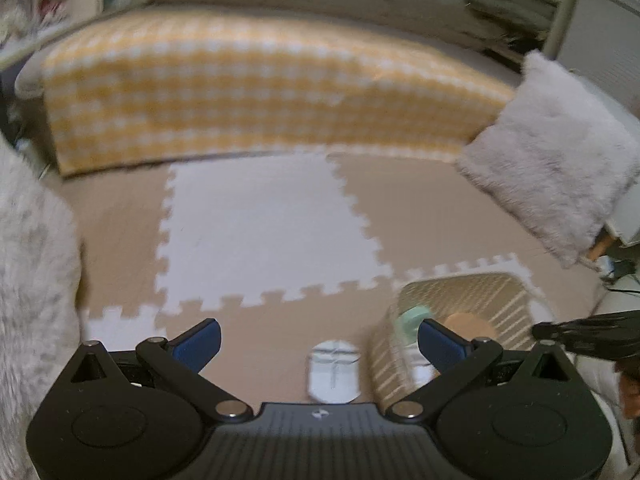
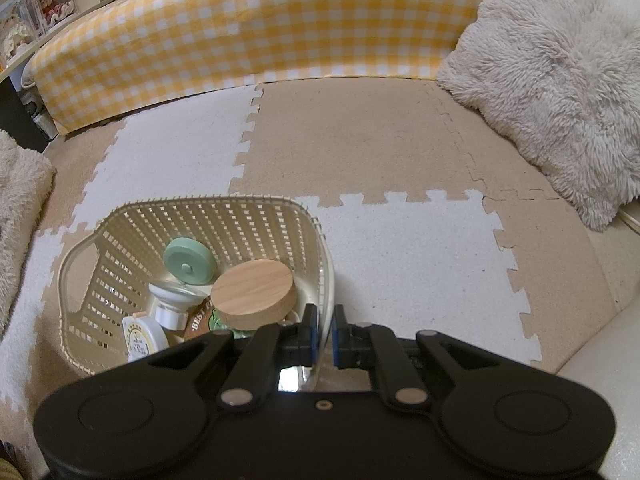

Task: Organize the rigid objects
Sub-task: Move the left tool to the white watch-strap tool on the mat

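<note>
The right tongs [image 2: 324,320] pinch the near rim of the slatted cream basket [image 2: 100,232]. The left tongs [image 1: 319,338] gape empty; a white computer mouse [image 1: 333,370] lies on the floor mat [image 1: 264,220] between them.

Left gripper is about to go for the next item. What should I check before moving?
1. Right gripper jaws shut on basket rim: ok.
2. Left gripper jaws open, nothing between them: ok.
3. White object on the mat beside the basket, nothing on top of it: ok.
4. What the white object is: cannot tell.
5. Left wrist view sharp: not ok, blurred.
6. Free space in basket: ok.
</note>
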Tool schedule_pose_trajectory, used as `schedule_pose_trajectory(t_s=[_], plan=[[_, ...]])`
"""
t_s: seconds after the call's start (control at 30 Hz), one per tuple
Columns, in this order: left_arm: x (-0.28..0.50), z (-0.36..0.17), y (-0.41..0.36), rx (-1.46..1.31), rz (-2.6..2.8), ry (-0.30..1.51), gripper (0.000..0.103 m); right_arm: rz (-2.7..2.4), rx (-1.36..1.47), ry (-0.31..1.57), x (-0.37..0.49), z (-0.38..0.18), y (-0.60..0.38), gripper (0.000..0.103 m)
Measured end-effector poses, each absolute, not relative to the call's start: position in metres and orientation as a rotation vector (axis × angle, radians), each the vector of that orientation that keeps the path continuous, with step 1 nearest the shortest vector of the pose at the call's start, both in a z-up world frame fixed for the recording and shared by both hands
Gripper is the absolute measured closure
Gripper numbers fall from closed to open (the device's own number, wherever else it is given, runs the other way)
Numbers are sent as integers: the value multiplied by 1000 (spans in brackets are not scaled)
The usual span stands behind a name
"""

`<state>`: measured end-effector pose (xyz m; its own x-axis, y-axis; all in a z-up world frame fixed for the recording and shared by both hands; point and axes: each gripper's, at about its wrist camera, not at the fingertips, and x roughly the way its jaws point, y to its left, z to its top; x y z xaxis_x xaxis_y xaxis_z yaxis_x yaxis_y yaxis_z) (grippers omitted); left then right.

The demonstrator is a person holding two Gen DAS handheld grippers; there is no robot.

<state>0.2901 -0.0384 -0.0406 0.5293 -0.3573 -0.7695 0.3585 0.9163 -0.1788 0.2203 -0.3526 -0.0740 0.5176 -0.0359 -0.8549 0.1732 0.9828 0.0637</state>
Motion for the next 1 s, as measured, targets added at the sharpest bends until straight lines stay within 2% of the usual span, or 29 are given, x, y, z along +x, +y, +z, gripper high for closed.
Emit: schedule_pose_trajectory(t_s=[0.5,0.77,1.0], plan=[[290,-119,-55,259,-507,1018,0,-125,152,1021,220,-75,-353,96],[274,-140,-79,490,-562,960,0,-124,152,1022,221,-75,-353,96],[288,-142,-61,463,-487,949,0,-124,152,1022,221,-75,-353,96]])
